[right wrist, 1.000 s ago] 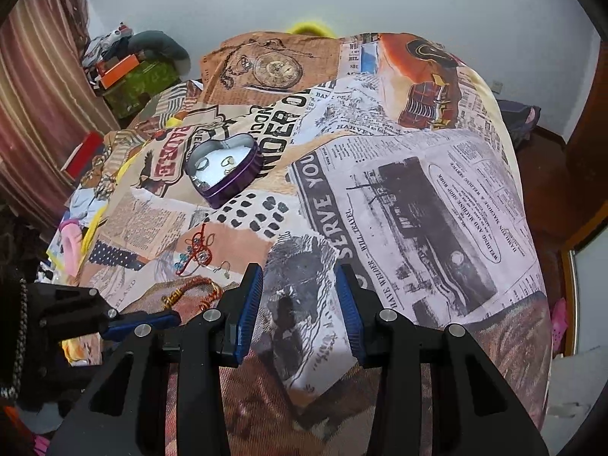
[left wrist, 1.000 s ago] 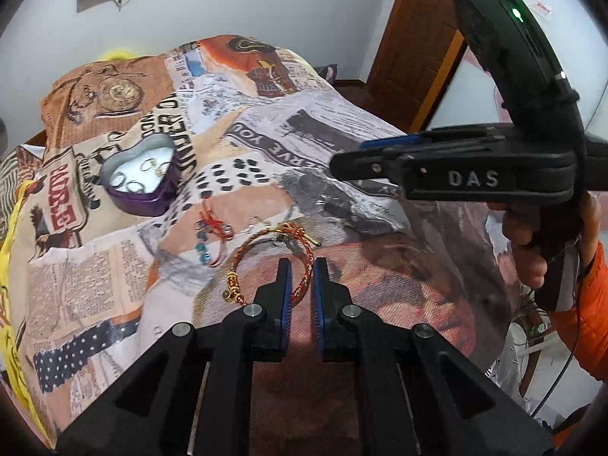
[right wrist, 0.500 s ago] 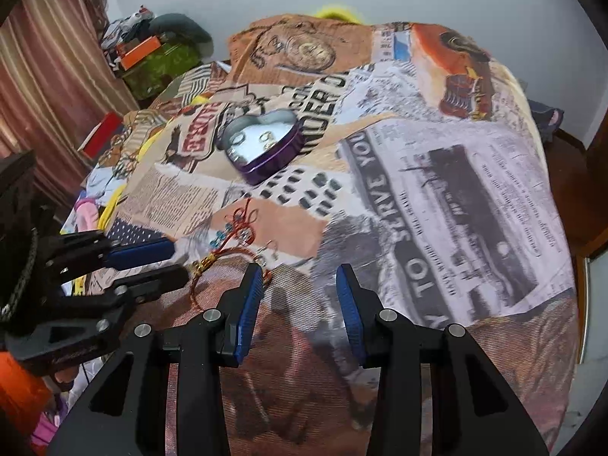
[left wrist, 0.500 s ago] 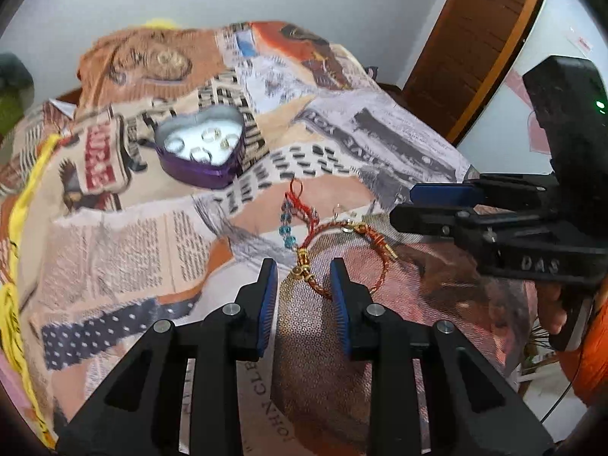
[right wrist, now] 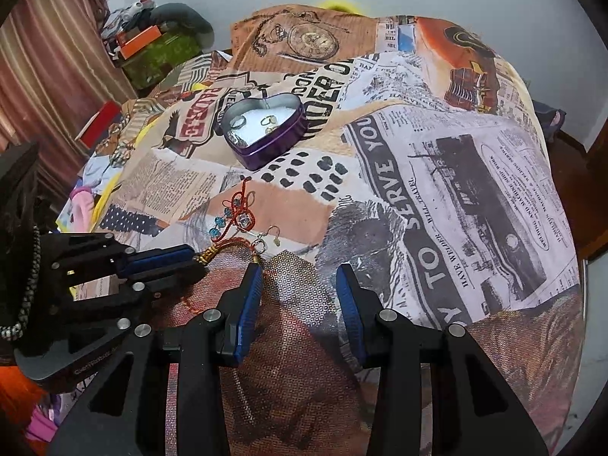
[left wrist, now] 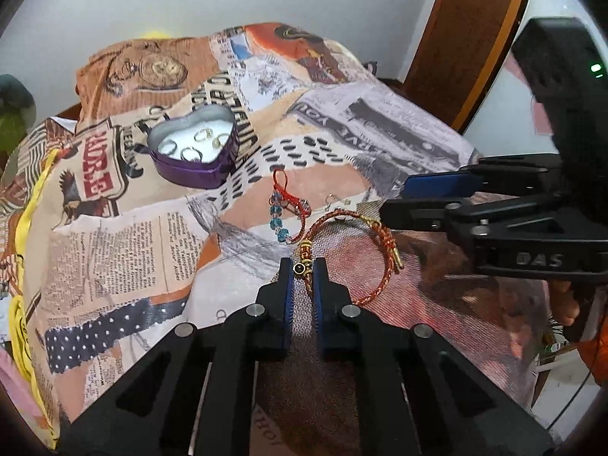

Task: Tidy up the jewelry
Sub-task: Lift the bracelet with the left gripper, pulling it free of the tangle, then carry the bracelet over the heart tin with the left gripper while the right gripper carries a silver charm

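A red and gold braided bracelet (left wrist: 370, 254) lies on the printed bedspread. My left gripper (left wrist: 303, 269) has its blue pads close on either side of the bracelet's gold beads; it also shows in the right wrist view (right wrist: 178, 260). A red string bracelet with blue beads (left wrist: 283, 209) lies just beyond it. A purple heart-shaped tin (left wrist: 193, 148) holding several rings sits farther back, also in the right wrist view (right wrist: 266, 135). My right gripper (right wrist: 298, 269) is open and empty over the bedspread, right of the bracelets.
Small earrings (right wrist: 269, 237) lie beside the bracelets. The bedspread (right wrist: 437, 174) falls away at the right edge toward a wooden door (left wrist: 467, 38). Clutter and a striped curtain (right wrist: 49, 68) stand at the left.
My left gripper has moved forward onto the braided bracelet's beaded end and its jaws have narrowed around it. My right gripper has stayed open and shifted little.
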Demonstrator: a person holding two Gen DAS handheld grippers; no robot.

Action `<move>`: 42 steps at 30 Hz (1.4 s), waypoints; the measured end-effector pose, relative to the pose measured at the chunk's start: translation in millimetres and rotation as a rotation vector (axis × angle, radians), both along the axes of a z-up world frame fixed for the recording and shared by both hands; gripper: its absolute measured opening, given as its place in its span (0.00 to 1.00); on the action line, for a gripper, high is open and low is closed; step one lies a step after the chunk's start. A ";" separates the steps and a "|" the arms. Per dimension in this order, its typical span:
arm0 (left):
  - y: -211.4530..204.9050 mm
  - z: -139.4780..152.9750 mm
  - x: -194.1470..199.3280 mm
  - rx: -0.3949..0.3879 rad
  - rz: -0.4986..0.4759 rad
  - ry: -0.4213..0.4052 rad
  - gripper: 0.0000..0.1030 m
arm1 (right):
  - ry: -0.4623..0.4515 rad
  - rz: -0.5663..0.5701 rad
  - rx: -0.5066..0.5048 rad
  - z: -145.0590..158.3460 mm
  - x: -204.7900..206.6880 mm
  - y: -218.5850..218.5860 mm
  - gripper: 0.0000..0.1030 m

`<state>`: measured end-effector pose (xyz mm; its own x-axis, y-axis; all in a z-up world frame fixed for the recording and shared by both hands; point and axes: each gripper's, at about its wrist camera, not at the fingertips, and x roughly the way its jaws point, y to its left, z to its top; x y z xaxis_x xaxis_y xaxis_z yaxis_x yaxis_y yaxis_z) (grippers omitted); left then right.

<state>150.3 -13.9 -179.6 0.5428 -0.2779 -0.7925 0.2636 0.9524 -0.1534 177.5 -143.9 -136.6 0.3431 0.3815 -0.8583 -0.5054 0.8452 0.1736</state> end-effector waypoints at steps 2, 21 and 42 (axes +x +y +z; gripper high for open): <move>5.0 8.5 -5.1 0.001 0.007 -0.031 0.08 | -0.013 0.006 -0.016 0.5 -0.9 2.5 0.35; 62.8 11.6 -2.6 -0.017 0.143 -0.080 0.08 | -0.040 0.100 -0.093 -15.8 3.5 45.5 0.15; 69.5 28.1 -1.3 -0.030 0.162 -0.126 0.07 | -0.114 0.032 -0.075 8.4 -2.1 23.8 0.09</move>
<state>149.1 55.6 -151.5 0.6764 -0.2010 -0.7086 0.1260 0.9794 -0.1576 175.5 -120.1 -128.2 0.4289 0.3301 -0.8409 -0.5453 0.8367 0.0503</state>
